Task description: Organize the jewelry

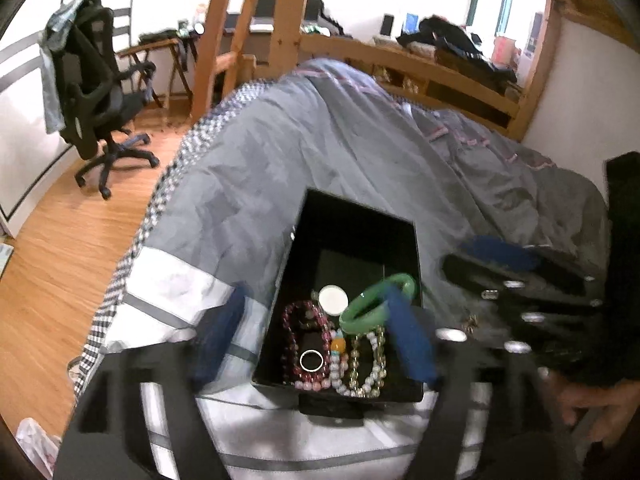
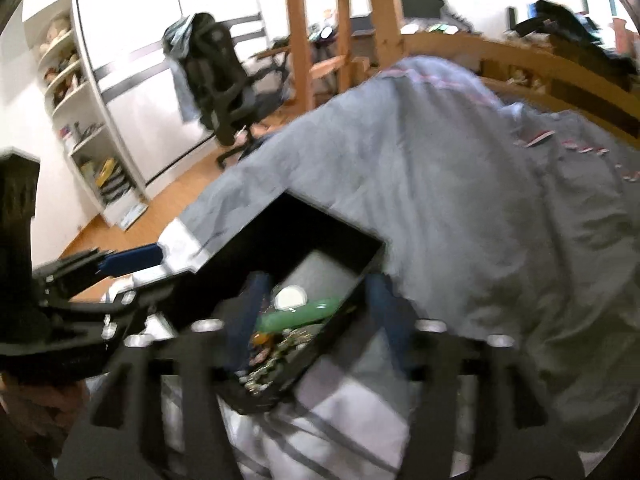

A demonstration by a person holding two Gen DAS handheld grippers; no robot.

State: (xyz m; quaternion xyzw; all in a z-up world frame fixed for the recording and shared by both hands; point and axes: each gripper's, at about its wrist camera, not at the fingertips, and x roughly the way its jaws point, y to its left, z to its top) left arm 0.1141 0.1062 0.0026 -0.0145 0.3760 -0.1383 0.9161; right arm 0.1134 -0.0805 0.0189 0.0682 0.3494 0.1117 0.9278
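Observation:
An open black box lies on a grey bedspread and holds jewelry: a green bangle, a pink bead bracelet, a pale bead bracelet, a silver ring and a round white disc. My left gripper is open, its blue fingers straddling the box's near end. My right gripper is open too, one finger inside the box beside the bangle, the other outside its right wall. The right gripper also shows in the left wrist view.
The grey bedspread covers the bed, with a white striped band at the near end. A wooden bed frame and ladder stand behind. A black office chair stands on the wood floor at left. White shelves line the wall.

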